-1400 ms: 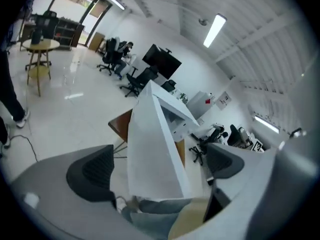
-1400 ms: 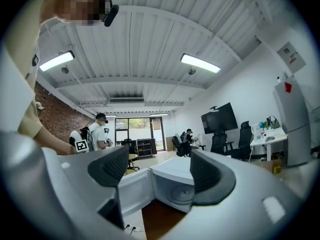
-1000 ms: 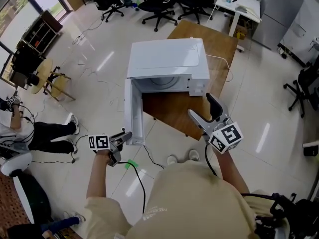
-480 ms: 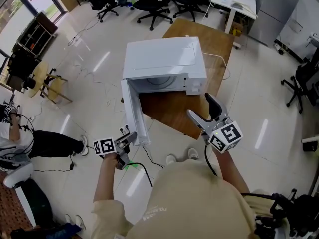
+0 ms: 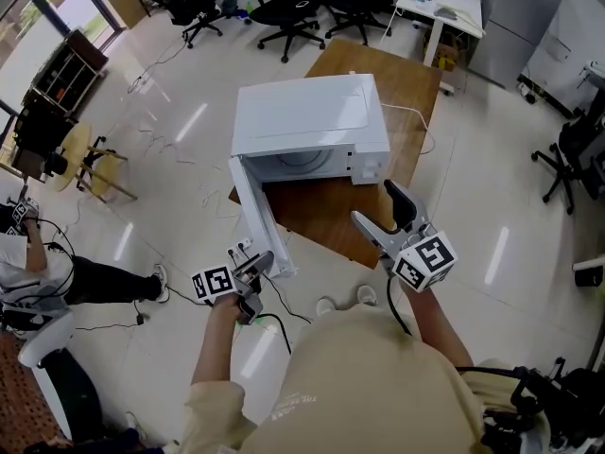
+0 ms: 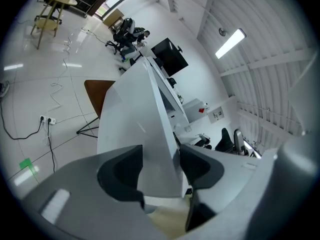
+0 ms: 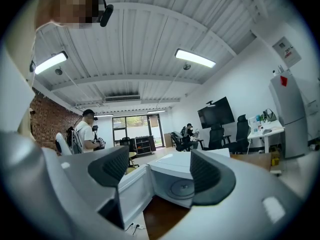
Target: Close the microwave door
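Microwave [image 5: 307,121] in play: a white box is seen standing on a brown table [image 5: 331,211], with its open front turned toward the person. The door [image 5: 255,218] is hinged at the picture's left side and is swung fully out, so that its free edge is carried past the table's near edge. That free edge is clamped by the left gripper [image 5: 263,261]. In the left gripper view the white panel is seen filling the narrow gap between the pads, and the jaws have just been eased open a touch. Inside the open chamber a round turntable [image 7: 183,188] is seen lying flat on the floor. The right gripper [image 5: 372,202] is held over the table's near corner, well apart from the door. Its jaws are spread wide, with nothing gripped.
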`<control>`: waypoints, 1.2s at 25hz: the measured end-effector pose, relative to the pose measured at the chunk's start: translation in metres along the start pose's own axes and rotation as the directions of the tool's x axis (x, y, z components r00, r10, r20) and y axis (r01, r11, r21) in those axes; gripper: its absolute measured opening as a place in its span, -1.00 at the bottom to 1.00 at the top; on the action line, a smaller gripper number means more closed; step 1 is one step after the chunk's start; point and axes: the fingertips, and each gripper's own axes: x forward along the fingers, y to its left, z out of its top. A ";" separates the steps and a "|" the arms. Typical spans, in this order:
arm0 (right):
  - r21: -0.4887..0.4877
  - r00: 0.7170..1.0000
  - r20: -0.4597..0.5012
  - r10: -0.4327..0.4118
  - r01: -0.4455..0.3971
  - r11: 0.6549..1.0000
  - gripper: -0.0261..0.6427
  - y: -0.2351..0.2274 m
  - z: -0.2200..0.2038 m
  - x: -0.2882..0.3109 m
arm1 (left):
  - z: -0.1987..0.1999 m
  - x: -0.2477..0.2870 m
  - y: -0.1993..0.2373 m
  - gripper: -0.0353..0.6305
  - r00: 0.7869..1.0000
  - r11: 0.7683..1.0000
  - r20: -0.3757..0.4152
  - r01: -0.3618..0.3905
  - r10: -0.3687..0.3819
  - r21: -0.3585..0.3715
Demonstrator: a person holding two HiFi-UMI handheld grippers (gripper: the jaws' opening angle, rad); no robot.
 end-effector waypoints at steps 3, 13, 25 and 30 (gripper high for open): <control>0.002 1.000 -0.003 -0.001 0.001 1.000 0.19 0.000 -0.002 0.000 | -0.003 0.013 -0.003 -0.17 1.000 1.000 0.011 0.004 -0.004 -0.016; 0.011 1.000 0.002 -0.010 0.010 1.000 0.19 0.000 0.000 -0.001 | -0.004 0.045 -0.014 -0.11 0.998 0.999 0.061 0.003 0.001 -0.054; 0.031 0.999 0.005 -0.038 0.038 0.999 0.19 -0.010 0.002 -0.008 | 0.001 0.080 -0.026 -0.07 0.997 0.995 0.076 -0.022 0.029 -0.094; 0.029 0.999 0.013 -0.032 0.032 0.999 0.18 -0.008 0.003 -0.012 | -0.001 0.100 -0.030 -0.09 0.996 0.994 0.088 0.007 0.002 -0.107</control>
